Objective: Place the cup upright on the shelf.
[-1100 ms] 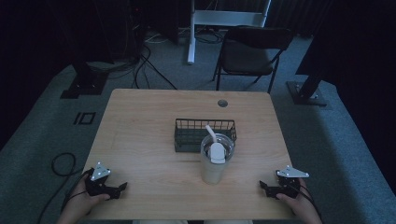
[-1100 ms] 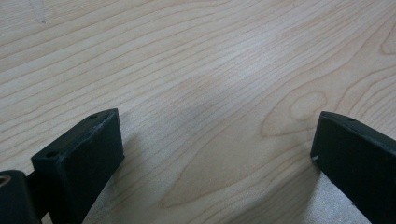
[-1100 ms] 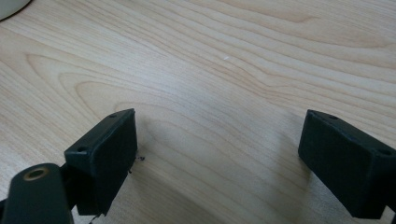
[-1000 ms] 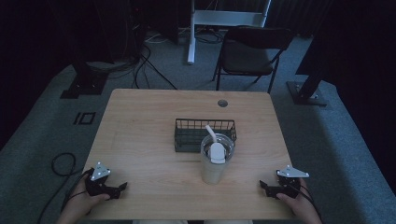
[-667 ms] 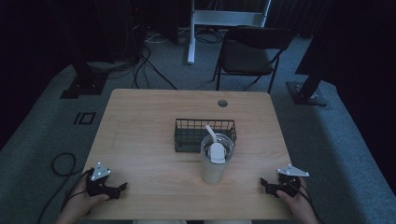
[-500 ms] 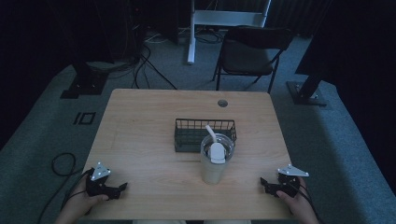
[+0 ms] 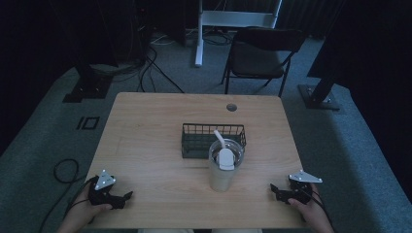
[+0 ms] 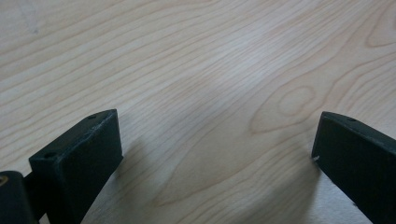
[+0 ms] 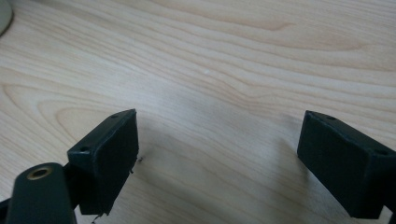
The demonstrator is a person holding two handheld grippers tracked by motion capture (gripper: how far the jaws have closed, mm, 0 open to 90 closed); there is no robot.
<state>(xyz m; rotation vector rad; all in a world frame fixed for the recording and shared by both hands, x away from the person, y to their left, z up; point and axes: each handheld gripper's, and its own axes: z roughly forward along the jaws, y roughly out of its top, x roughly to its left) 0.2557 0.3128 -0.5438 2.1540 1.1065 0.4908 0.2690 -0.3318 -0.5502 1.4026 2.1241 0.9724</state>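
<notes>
A cream tumbler [image 7: 223,167] with a clear lid and a white straw stands on the wooden table [image 7: 145,126], just in front of a black wire basket [image 7: 213,140]. My left gripper [image 7: 127,196] rests near the table's front left corner, held by a hand, its jaws wide apart over bare wood [image 8: 210,116]. At the front right my right gripper [image 7: 273,189] lies open too, nothing between its jaws, pointing toward the tumbler, whose base edge [image 9: 4,18] shows at the top left of the right gripper view.
A small round grommet hole [image 7: 231,107] sits near the table's far edge. Beyond the table stand a dark folding chair [image 7: 262,53], a white frame [image 7: 233,19] and black stands with cables on grey carpet.
</notes>
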